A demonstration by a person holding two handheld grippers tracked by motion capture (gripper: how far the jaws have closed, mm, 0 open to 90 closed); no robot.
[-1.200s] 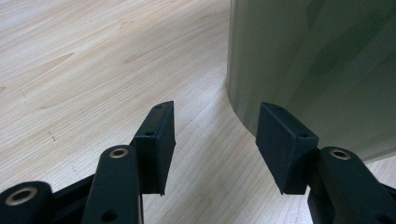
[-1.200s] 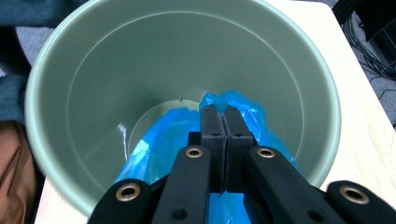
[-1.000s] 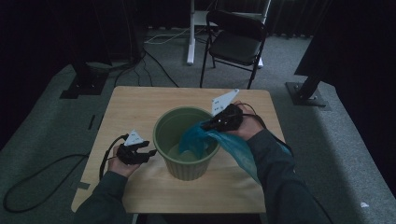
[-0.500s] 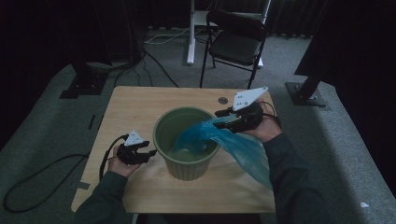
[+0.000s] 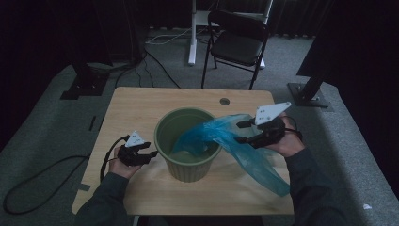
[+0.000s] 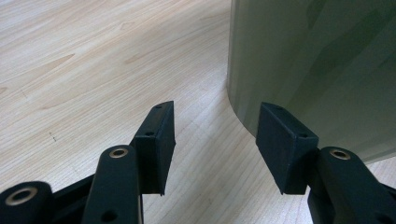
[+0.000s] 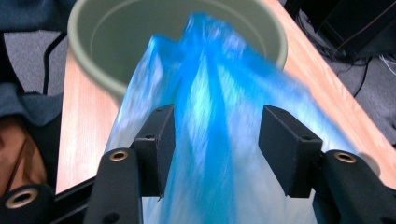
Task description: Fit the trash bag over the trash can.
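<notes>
A light wooden table [image 5: 141, 113] stands on grey carpet [image 5: 47, 127]; a small round hole [image 5: 224, 101] sits near its far edge, towards the right; beyond the table, a black folding chair [image 5: 237, 44] faces it, and just left of the chair rises a white post [image 5: 192, 33] on a foot; pale and dark cables [image 5: 160, 40] trail over the floor near that post; a dark stand base [image 5: 82, 87] lies off the table's far left corner, another dark base [image 5: 308, 96] off its far right corner; a small white scrap [image 5: 367, 206] lies on the carpet at the lower right
</notes>
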